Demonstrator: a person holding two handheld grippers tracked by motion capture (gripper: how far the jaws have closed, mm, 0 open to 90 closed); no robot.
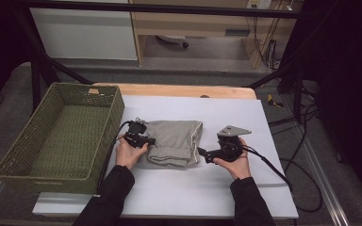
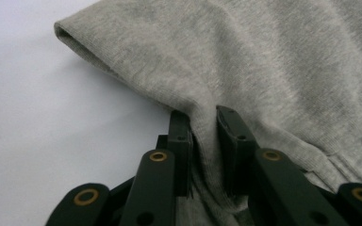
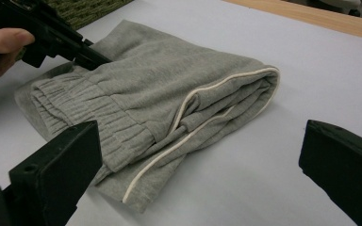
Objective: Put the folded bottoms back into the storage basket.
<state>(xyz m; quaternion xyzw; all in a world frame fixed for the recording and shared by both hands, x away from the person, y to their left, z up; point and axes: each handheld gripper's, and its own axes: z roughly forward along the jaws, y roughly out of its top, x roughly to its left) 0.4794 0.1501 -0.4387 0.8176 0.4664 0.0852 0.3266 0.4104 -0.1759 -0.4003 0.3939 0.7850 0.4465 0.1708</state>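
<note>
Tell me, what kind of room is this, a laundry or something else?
Probably a lab or workshop set up for recording, not a laundry. A black frame spans the table, loose cables lie on the floor, and a person handles folded grey clothing with the left gripper.

Folded sweatpants [image 1: 174, 142] mid-table, between two grippers.
Wicker basket [image 1: 14, 155] lies left; left gripper [image 1: 147, 140] touches them, right gripper [image 1: 202, 154] just beside.

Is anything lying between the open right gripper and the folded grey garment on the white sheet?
Nothing visible. Bare white sheet separates the right gripper, jaws wide apart, from the grey garment. The left gripper is already shut on the garment's far side.
</note>
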